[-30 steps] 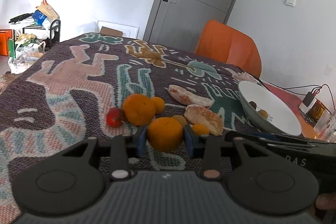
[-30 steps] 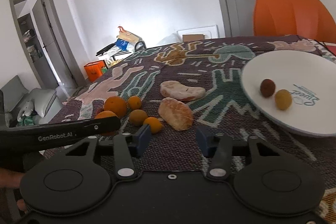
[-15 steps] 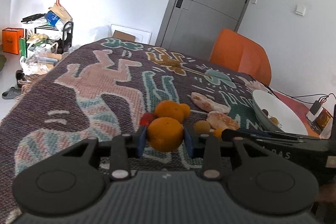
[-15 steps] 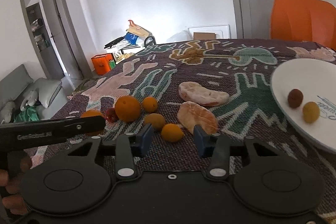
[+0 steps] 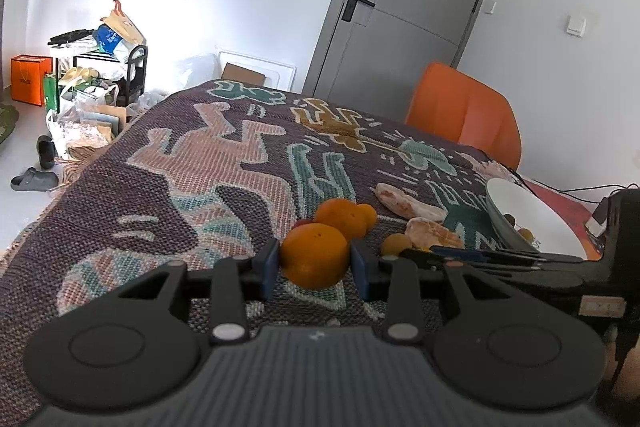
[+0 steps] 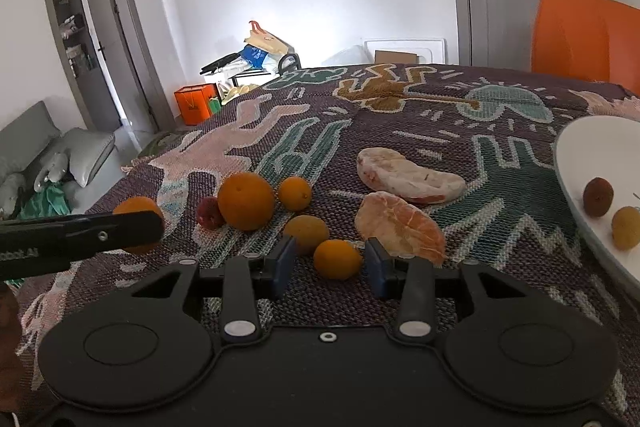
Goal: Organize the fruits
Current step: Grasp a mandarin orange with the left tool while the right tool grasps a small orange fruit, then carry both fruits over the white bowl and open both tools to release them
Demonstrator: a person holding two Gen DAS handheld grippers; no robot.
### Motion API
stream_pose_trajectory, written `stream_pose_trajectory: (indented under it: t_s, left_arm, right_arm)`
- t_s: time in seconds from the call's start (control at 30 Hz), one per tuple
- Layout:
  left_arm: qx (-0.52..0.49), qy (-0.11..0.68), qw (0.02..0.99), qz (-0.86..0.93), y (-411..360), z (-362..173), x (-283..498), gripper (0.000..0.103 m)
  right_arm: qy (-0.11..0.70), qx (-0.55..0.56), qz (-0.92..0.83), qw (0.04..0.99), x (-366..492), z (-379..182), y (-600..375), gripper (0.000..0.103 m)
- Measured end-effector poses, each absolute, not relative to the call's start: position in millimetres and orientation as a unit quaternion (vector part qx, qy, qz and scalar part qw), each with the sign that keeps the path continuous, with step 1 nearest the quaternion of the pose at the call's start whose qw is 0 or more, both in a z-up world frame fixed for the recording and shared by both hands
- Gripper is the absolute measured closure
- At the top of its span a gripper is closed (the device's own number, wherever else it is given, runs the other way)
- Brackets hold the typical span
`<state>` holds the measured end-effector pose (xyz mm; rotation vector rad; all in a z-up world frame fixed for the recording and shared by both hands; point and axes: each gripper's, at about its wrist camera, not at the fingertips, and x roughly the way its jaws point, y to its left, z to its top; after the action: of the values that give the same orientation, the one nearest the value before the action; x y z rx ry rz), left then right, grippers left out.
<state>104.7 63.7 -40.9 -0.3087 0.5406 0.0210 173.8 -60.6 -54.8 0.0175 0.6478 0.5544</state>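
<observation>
My left gripper [image 5: 314, 267] is shut on a big orange [image 5: 314, 255], held just above the patterned cloth. The right wrist view shows that orange [image 6: 138, 207] behind the left gripper's black finger. My right gripper [image 6: 331, 263] sits low over the cloth and its jaws are closing. A small orange fruit [image 6: 338, 259] lies between them, with a gap at the left pad. Beyond it lie a yellowish fruit [image 6: 306, 233], a large orange [image 6: 246, 201], a small orange [image 6: 295, 193], a red fruit [image 6: 210, 213] and two peeled citrus segments [image 6: 400, 227].
A white plate [image 6: 580, 163] at the right holds a dark red fruit [image 6: 598, 197] and a yellow one [image 6: 626, 227]. An orange chair [image 5: 464, 115] stands behind the table. Cables and a charger [image 5: 596, 223] lie past the plate. The cloth's left half [image 5: 160, 179] is bare.
The left gripper has drawn back from the fruit pile with the orange in it. The right gripper has shifted left and narrowed, and the small orange fruit now lies between its jaws.
</observation>
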Motion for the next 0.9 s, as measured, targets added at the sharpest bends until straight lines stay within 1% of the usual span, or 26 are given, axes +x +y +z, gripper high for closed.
stream_pose_trajectory:
  t_s: [0.13,0.47,0.9]
  left_arm:
    - [-0.152,0.265,0.952,0.014,65.7,-39.3,102.0,0.067]
    - [-0.146,0.255,0.956,0.001,56.0,-29.7,101.4,0.067]
    - [-0.126,0.250,0.959,-0.048,7.8,-22.1,118.5,0.067]
  right_arm:
    - [0.312,-0.005,0.267,0.912,173.5,-57.5,-55.8,0.075]
    - [0.294,0.012,0.267,0.918,163.1,-42.2,-73.3,0.076]
    - [0.261,0.042,0.233,0.936,141.0,-22.8,-129.7,0.076]
